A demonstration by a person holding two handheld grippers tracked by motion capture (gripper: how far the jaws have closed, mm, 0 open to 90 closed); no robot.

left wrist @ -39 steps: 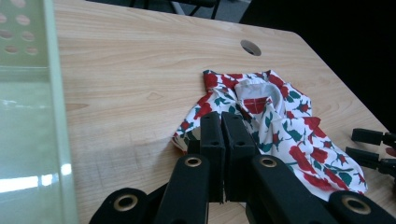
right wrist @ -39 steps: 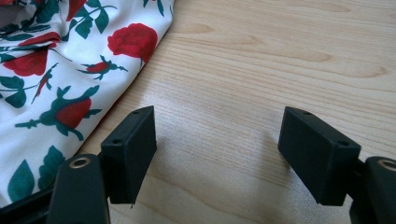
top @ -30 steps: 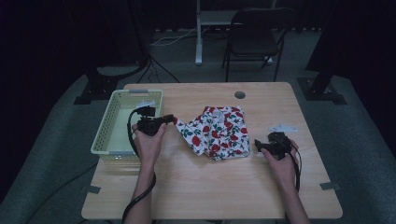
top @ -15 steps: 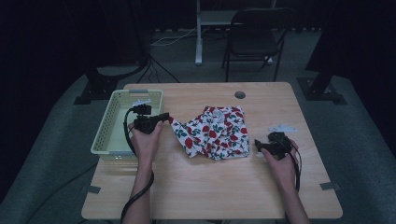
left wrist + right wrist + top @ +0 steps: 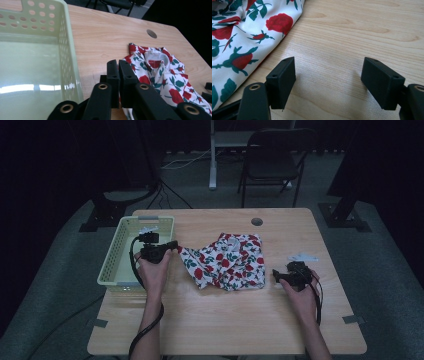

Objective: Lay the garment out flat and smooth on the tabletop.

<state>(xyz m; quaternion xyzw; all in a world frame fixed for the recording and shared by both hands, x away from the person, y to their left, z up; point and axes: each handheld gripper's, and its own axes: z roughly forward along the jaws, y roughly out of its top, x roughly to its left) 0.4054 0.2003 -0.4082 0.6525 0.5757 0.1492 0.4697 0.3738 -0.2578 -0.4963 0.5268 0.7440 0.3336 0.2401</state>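
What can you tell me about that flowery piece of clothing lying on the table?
The garment is thin white fabric printed with red roses and green leaves. It lies crumpled and partly spread on the wooden table, right of the pale green basket. A white collar with a red label shows in the left gripper view. The left gripper pinches its left corner, drawn out towards the basket. The right gripper rests open beside its right edge.

A light wooden table with a round cable hole carries a pale green perforated plastic basket and a rose-printed white garment.
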